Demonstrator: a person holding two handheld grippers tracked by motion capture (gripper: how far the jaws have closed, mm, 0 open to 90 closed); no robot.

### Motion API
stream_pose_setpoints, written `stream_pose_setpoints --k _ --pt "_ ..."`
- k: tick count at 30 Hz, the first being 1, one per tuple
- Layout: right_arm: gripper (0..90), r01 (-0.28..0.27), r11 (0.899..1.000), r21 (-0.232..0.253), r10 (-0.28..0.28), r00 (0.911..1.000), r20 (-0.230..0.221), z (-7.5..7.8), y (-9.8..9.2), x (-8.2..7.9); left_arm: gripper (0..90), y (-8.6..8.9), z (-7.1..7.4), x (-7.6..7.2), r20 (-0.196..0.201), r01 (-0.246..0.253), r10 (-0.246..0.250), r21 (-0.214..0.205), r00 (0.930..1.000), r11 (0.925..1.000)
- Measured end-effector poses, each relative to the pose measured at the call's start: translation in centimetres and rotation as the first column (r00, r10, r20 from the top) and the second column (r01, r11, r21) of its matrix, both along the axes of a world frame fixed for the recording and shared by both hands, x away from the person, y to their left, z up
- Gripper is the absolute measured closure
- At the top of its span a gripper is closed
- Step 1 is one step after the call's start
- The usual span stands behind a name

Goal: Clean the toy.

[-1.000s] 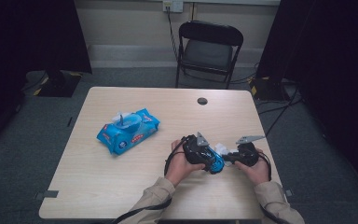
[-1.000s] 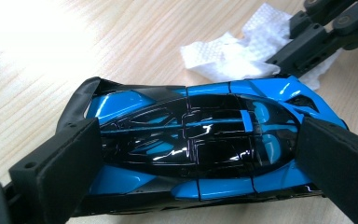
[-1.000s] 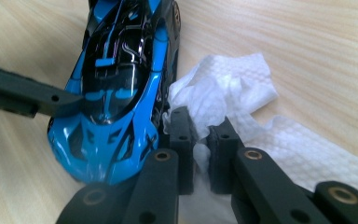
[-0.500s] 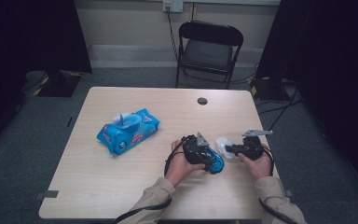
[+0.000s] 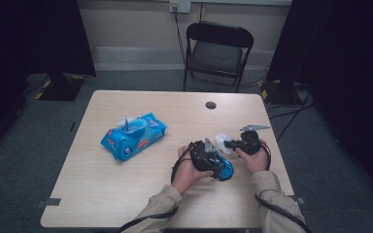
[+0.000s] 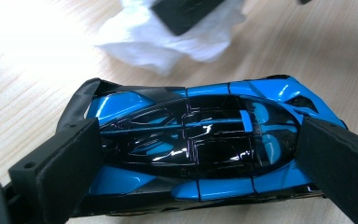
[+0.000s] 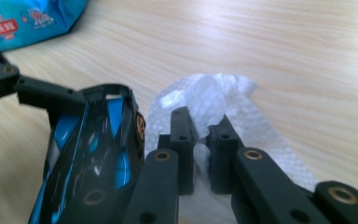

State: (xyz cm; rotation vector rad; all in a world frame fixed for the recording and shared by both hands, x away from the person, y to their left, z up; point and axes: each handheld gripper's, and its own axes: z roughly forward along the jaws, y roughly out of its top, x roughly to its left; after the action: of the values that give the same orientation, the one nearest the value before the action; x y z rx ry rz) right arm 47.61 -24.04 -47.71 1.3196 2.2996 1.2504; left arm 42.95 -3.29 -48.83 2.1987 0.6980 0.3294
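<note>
The left tongs (image 6: 191,154) pinch the car (image 6: 200,144), its underside hidden. The right tongs (image 7: 199,140) pinch the wipe (image 7: 242,121), partly cut off.

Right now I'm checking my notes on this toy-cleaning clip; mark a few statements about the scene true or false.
1. The left gripper clamps the blue toy car. True.
2. The right gripper pinches a white wipe. True.
3. The wipe pack sits on the chair. False: it lies on the table.
4. The toy car is red. False: blue and black.
5. The right gripper's fingers stand wide open. False: closed on the wipe.
</note>
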Motion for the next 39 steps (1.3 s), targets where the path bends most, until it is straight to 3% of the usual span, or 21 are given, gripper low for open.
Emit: stream_pose_setpoints --k 6,17,25,39 --pt "83.0 -0.004 1.000 0.018 0.005 0.9997 -0.024 -0.7 1.4 0.9 0.4 0.0 0.0 0.0 0.000 0.000 0.000 0.001 1.0000 1.0000" --pt "83.0 -0.030 0.999 0.033 0.031 0.9981 -0.054 -2.0 3.1 0.6 0.4 0.0 0.0 0.0 -0.001 0.001 -0.001 0.001 1.0000 1.0000" --pt "83.1 -0.072 0.997 -0.004 0.072 0.9956 -0.060 -2.0 2.5 0.3 0.4 0.0 0.0 0.0 -0.001 0.001 -0.001 0.001 1.0000 1.0000" --pt "83.2 -0.123 0.992 -0.019 0.122 0.9901 -0.070 -1.9 0.9 -1.2 0.4 -0.2 0.1 0.0 -0.007 -0.002 0.002 0.010 1.0000 0.9999"
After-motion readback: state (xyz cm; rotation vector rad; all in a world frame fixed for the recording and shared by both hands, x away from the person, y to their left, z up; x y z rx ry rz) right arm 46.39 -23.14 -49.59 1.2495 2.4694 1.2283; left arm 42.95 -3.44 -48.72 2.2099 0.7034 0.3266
